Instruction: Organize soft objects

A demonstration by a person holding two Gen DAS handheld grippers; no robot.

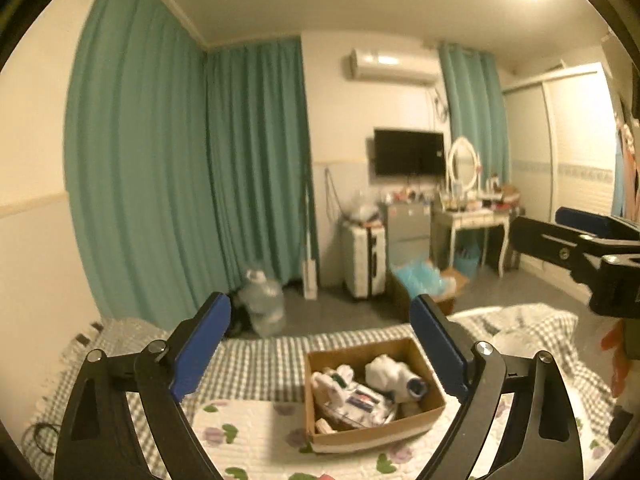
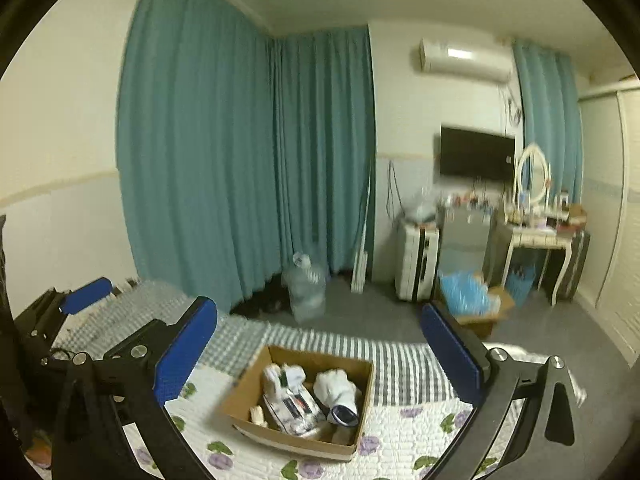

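A brown cardboard box (image 1: 420, 414) sits on the bed, holding white soft toys (image 1: 390, 372) and a white packet. It also shows in the right wrist view (image 2: 244, 390) with the soft toys (image 2: 334, 388) inside. My left gripper (image 1: 320, 312) is open and empty, raised above and behind the box. My right gripper (image 2: 318, 314) is open and empty, also above the box. The right gripper shows at the right edge of the left view (image 1: 576, 236); the left gripper shows at the left edge of the right view (image 2: 84, 290).
The bed carries a floral quilt (image 1: 248, 436) and a checked blanket (image 1: 260, 360). Beyond the bed are teal curtains (image 1: 180, 180), a water jug (image 1: 266, 300), a white suitcase (image 1: 366, 260), a dressing table (image 1: 476, 220) and an open box of blue items (image 1: 424, 280).
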